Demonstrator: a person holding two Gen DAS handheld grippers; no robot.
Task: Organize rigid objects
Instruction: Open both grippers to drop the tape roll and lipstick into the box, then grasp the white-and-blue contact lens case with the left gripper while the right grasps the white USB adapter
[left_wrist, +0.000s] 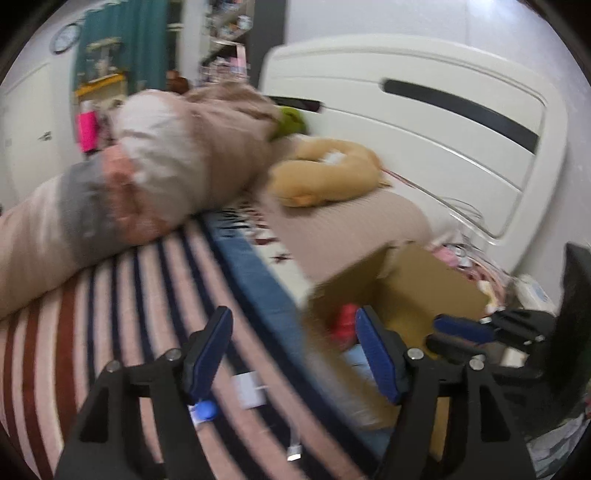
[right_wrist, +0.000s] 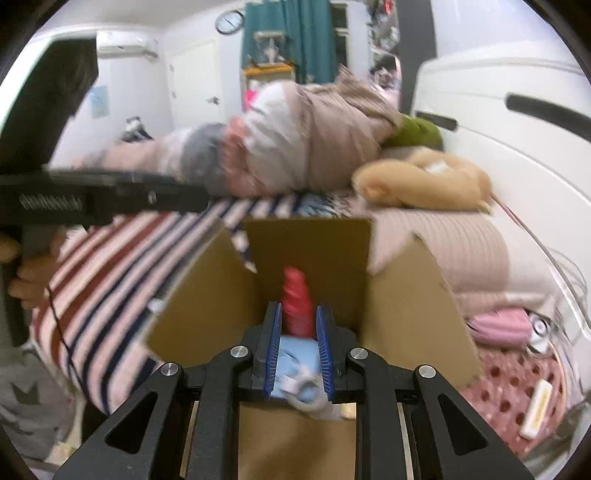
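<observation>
Striped pink, red and navy bedding covers the bed (left_wrist: 122, 295), and on it stands an open cardboard box (right_wrist: 402, 295) holding a red spiral-shaped object (right_wrist: 297, 302). The left claw (left_wrist: 295, 354) hangs with jaws apart and empty above the bedding beside the box. The right claw (right_wrist: 297, 347), over the box, is closed on a pale blue object (right_wrist: 295, 360).

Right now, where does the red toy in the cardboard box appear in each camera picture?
Left wrist view: the red toy is at lower right of centre, inside the cardboard box.
Right wrist view: the red toy is at lower centre, just beyond the right gripper.
Shared landmark: the yellow plush toy.
</observation>
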